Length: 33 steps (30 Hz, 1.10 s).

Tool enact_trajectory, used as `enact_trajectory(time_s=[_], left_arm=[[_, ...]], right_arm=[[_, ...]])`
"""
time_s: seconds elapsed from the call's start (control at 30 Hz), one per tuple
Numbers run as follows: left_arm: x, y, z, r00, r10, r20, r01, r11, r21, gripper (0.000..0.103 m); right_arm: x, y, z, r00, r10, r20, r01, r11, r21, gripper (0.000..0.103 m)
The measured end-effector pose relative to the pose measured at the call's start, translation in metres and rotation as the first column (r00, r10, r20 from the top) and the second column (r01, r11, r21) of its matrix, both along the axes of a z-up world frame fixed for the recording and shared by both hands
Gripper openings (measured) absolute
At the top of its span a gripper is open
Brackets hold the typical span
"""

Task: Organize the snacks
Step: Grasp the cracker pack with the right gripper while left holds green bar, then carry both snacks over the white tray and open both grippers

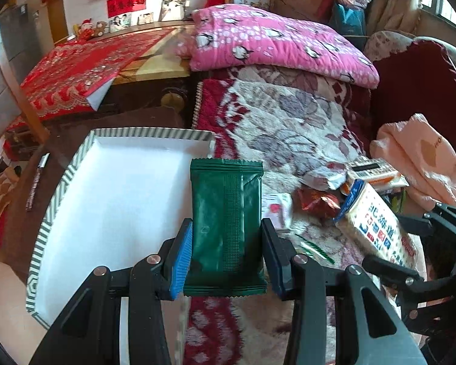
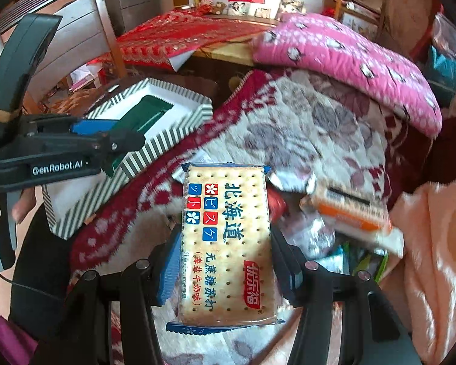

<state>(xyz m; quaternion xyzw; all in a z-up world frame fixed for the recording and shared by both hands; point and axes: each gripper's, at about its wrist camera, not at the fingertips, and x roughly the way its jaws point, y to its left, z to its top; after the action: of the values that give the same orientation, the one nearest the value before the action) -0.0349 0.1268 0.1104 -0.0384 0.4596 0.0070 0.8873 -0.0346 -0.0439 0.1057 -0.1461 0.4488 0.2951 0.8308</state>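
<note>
My left gripper (image 1: 226, 223) is shut on a dark green snack packet (image 1: 226, 200) and holds it upright, just right of a white box with a striped green rim (image 1: 60, 188). From the right wrist view, this packet (image 2: 143, 115) hangs over the box (image 2: 155, 149), with the left gripper (image 2: 112, 140) around it. My right gripper (image 2: 226, 234) is shut on a cracker packet (image 2: 228, 243) with blue ends and Chinese print, lifted above the flowered blanket. In the left wrist view, the cracker packet (image 1: 377, 222) sits at the right between the right gripper's fingers (image 1: 416, 222).
More snacks lie heaped on the blanket: a red wrapper (image 1: 316, 202) and an orange-and-white packet (image 2: 349, 213). A pink quilt (image 1: 273, 39) is folded behind them, and a peach towel (image 1: 419, 167) lies at the right. A black pen (image 1: 36, 182) rests left of the box.
</note>
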Motion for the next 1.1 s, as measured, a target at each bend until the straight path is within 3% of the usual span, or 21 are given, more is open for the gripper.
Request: enact_trajectory(time_s=[0.3,0.63,1.1], left_arm=[[-0.007,0.058,-0.003,0.993,0.119,-0.017,-0.119,0.992,0.029,0.043],[-0.009,0.128,-0.029,0.965,0.253,-0.073,-0.251,0.967,0.041,0.043],[-0.009,0.171,-0.062,0.927,0.347,-0.144,-0.345,0.938,0.038,0.042]], right_arm=[[0.013,0.061,0.007,0.996,0.089,0.004,-0.089,0.996,0.015,0.058],[0.030,0.143,-0.004,0.979,0.200,-0.023,-0.200,0.980,0.014,0.058],[0.052,0.215,-0.037,0.960,0.264,-0.092,-0.265,0.964,-0.006,0.058]])
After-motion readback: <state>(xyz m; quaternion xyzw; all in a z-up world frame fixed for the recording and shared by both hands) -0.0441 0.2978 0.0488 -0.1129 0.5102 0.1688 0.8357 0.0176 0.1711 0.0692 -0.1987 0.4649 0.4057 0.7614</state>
